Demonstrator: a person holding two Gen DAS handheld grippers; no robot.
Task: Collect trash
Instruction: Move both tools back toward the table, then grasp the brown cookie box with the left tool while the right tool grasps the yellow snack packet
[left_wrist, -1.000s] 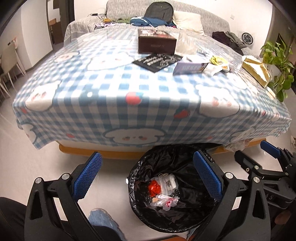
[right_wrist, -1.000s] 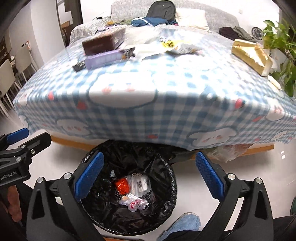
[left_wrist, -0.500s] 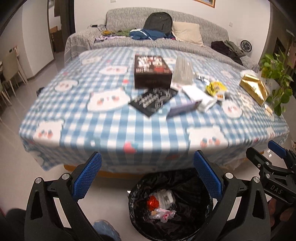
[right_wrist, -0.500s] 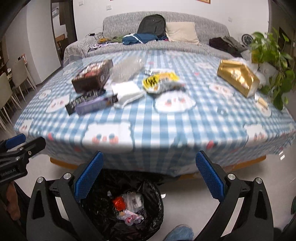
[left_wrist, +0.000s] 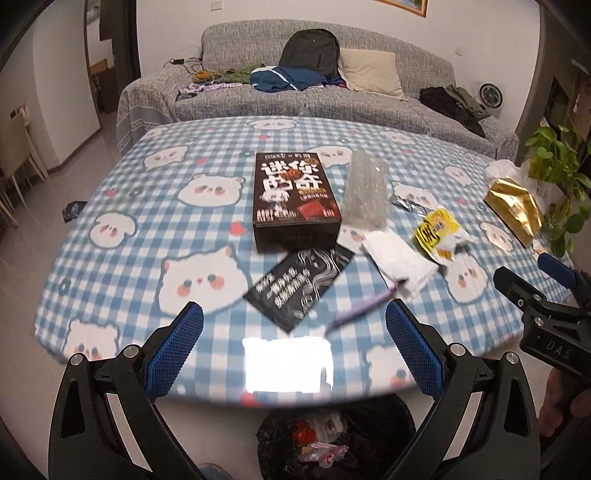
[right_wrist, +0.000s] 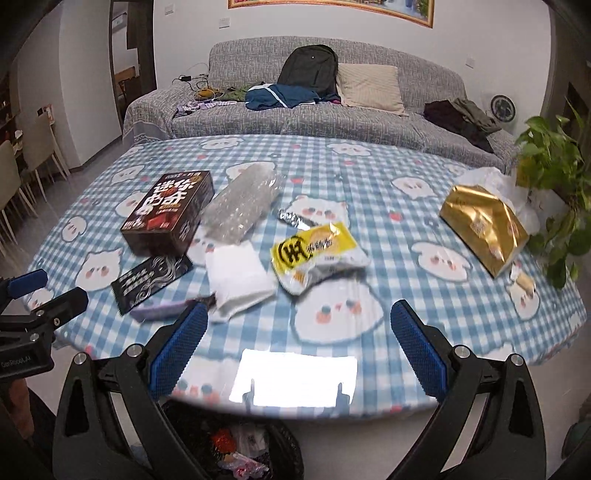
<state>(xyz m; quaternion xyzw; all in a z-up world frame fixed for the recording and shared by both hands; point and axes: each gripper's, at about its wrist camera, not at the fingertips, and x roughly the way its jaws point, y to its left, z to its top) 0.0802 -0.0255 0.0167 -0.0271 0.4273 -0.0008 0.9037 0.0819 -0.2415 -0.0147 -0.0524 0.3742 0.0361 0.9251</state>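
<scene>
Both the left gripper (left_wrist: 293, 347) and right gripper (right_wrist: 295, 345) are hovering released and empty above the trash bin (right_wrist: 280, 446), the yellow wrapper (right_wrist: 314, 251) lying straight beyond the right one, long axis crosswise.

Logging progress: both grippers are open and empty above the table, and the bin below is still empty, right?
Not quite. The bin already holds trash, as the left wrist view shows. The left gripper and right gripper are indeed open and empty.
</scene>
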